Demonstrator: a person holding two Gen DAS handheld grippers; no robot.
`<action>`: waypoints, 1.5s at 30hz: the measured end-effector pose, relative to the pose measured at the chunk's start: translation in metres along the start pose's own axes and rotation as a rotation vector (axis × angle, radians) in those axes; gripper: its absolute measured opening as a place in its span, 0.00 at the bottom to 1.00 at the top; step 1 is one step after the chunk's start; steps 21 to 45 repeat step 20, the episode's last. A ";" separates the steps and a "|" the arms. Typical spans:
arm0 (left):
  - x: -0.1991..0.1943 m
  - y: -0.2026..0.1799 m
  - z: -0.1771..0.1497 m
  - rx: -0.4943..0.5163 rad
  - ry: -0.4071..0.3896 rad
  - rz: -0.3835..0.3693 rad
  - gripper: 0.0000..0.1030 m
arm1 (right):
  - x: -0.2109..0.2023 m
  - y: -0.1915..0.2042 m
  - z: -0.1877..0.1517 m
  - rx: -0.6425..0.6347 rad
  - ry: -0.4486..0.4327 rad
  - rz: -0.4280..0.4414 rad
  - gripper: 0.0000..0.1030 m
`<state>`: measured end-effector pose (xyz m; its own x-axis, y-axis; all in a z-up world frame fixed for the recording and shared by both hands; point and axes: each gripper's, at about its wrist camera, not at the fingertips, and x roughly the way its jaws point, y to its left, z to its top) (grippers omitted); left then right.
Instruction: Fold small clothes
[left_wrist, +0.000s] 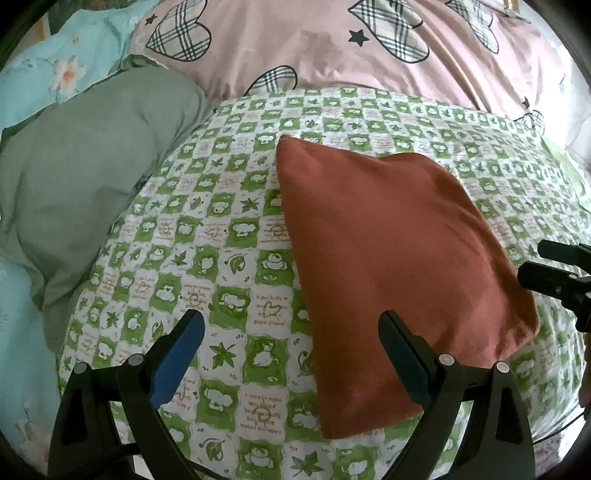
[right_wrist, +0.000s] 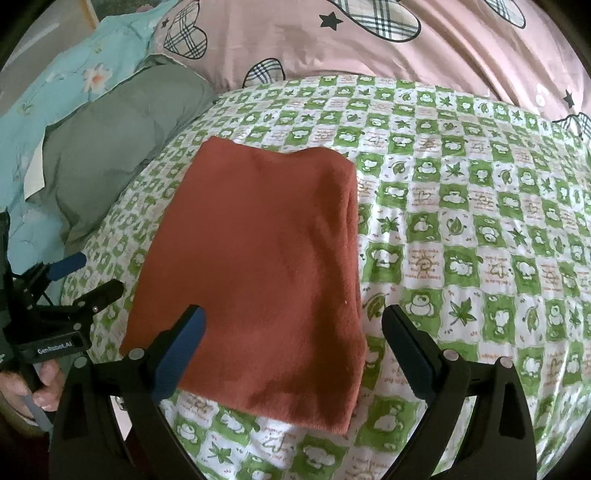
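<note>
- Left wrist view: the rust-red folded cloth (left_wrist: 388, 266) lies flat on the green-and-white checked sheet (left_wrist: 207, 258), a tidy rectangle with its long sides running away from the camera.
- The left gripper (left_wrist: 291, 332) hangs just short of the cloth's near edge with its two fingers spread wide and nothing between them; the blue-padded finger (left_wrist: 177, 362) sits over bare sheet to the left of the cloth, while the other finger overlaps the cloth's near left part in the picture. I cannot tell whether it touches the fabric.
- To the right of the cloth, near its right-hand corner, the right gripper (left_wrist: 546, 266) enters from the frame edge, its tips parted and clear of the cloth.
- Right wrist view: the same cloth (right_wrist: 258, 266) fills the middle, its right side showing stacked layered edges.
- The right gripper (right_wrist: 293, 332) has its fingers wide apart, holding nothing; the cloth's near right corner lies between them, the blue pad (right_wrist: 177, 358) over the cloth, the other finger over sheet to the cloth's right.
- Left of the cloth, the left gripper (right_wrist: 85, 273) shows with parted tips, gripped by a hand (right_wrist: 33, 384).
- Beyond the cloth's far edge lies a pink duvet with plaid hearts (right_wrist: 388, 40); to the cloth's far left, a grey-green pillow (right_wrist: 118, 147) and pale blue floral fabric (right_wrist: 74, 81).
</note>
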<state>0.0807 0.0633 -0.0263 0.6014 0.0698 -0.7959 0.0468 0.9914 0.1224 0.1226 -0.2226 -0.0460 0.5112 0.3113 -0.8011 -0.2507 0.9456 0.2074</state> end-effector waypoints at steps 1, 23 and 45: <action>0.000 0.001 0.001 -0.003 0.001 -0.001 0.93 | 0.000 0.000 0.001 -0.001 0.001 0.001 0.93; -0.012 0.001 0.000 -0.014 -0.009 0.008 0.93 | -0.007 0.011 -0.002 -0.029 -0.013 0.029 0.94; -0.012 0.001 0.000 -0.014 -0.009 0.008 0.93 | -0.007 0.011 -0.002 -0.029 -0.013 0.029 0.94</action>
